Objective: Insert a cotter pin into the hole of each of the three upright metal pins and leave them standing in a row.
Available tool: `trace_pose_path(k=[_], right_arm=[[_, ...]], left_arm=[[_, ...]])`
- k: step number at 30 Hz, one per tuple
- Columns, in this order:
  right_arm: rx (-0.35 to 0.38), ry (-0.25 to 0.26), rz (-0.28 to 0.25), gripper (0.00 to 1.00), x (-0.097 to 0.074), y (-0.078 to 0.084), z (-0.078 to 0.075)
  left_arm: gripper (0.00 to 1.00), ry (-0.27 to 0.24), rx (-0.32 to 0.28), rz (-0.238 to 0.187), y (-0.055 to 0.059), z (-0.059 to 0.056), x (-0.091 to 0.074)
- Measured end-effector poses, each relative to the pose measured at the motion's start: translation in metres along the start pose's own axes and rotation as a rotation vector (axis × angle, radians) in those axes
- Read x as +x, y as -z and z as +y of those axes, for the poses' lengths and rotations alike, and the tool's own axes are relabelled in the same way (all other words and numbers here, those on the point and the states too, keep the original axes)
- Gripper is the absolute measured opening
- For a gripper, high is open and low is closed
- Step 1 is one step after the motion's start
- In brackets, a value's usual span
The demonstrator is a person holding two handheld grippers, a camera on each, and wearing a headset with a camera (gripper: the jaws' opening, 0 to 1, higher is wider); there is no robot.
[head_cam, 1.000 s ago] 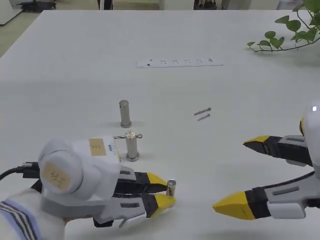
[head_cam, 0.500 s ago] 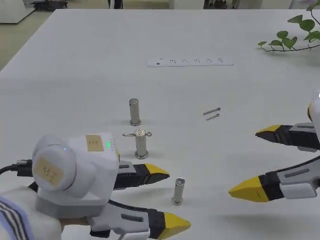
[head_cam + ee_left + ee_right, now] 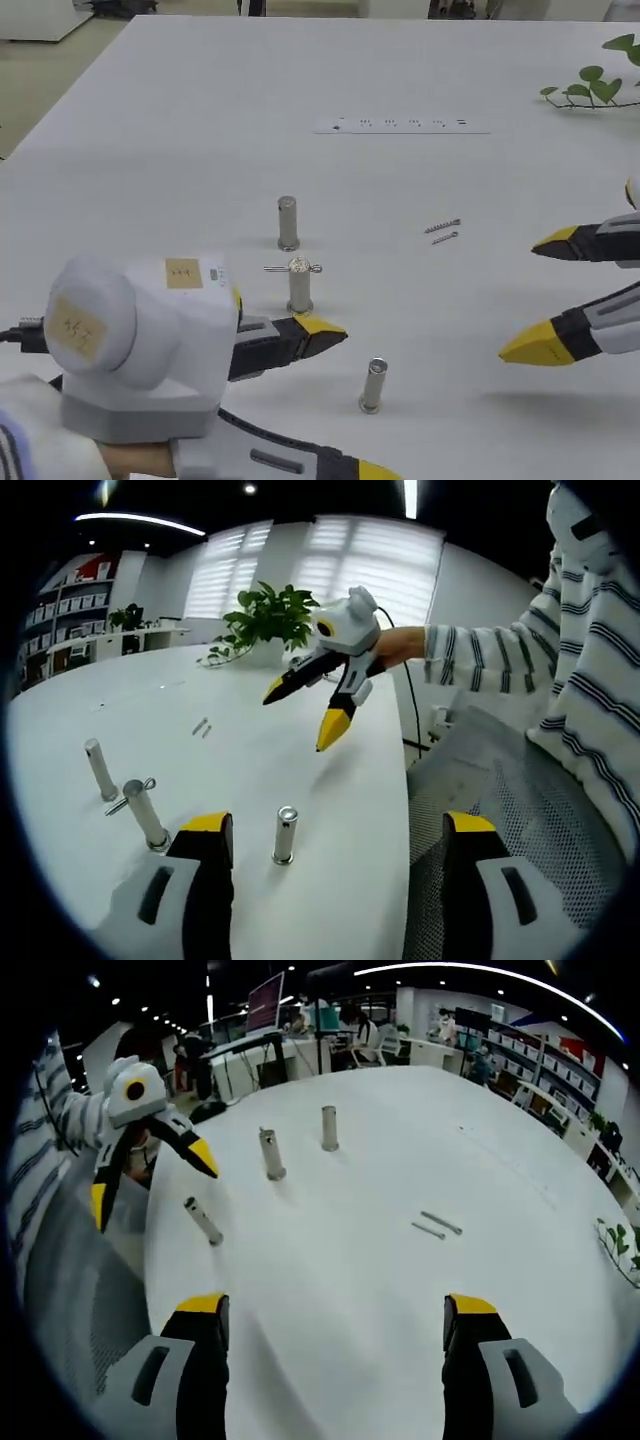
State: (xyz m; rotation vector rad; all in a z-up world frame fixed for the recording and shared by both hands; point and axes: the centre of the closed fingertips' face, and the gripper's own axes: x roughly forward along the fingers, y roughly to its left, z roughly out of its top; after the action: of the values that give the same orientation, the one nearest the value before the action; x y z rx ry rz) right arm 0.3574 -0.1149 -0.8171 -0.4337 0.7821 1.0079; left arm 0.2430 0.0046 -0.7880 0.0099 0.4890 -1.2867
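Now that my left claw (image 3: 338, 825) has let go, its jaws stand wide apart and hold nothing, where a second ago they were clenched on the near pin (image 3: 373, 383). That pin stands upright on the table (image 3: 200, 120) by itself, just beyond the upper jaw tip, and it has stayed put as the claw drew back. My right claw (image 3: 527, 298) is also spread and empty, off to the right, well apart from the work.

I judge the placing step done: near pin, middle pin (image 3: 300, 287) and far pin (image 3: 288, 222) stand in a slanting row. Only the middle pin carries a cotter pin (image 3: 292, 268), lying crosswise near its top. Two loose cotter pins (image 3: 443, 232) lie side by side on the table, between the row and my right claw, so two insertions remain.

Some things I cannot make out. The cross-holes in the near and far pins are too small to see, so I cannot tell which way they face. Whether the fitted cotter pin is fully through is unclear. In the head view the lower jaw of my left claw runs off the bottom edge, and my right claw is cut off at the right.
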Motion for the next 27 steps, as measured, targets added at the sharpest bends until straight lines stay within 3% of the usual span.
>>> trace_pose_path(k=[3, 9, 20, 24, 27], right_arm=[[-0.029, -0.022, 0.022, 0.88, 0.002, -0.003, -0.008], [-0.074, -0.056, -0.007, 0.81, 0.009, -0.019, -0.014], [-0.232, -0.109, 0.092, 0.72, 0.029, -0.032, -0.037], [-0.267, -0.108, 0.118, 0.47, 0.039, -0.035, -0.045], [-0.278, -0.113, 0.134, 0.47, 0.047, -0.034, -0.050]], left_arm=[[0.98, 0.003, -0.007, 0.009, -0.001, -0.003, -0.001], [0.99, -0.017, -0.017, 0.025, 0.003, -0.006, -0.010], [0.99, -0.078, -0.073, 0.005, 0.008, -0.003, -0.017], [0.99, -0.078, -0.092, -0.004, 0.007, -0.006, -0.019], [0.99, -0.086, -0.096, -0.013, 0.005, -0.007, -0.020]])
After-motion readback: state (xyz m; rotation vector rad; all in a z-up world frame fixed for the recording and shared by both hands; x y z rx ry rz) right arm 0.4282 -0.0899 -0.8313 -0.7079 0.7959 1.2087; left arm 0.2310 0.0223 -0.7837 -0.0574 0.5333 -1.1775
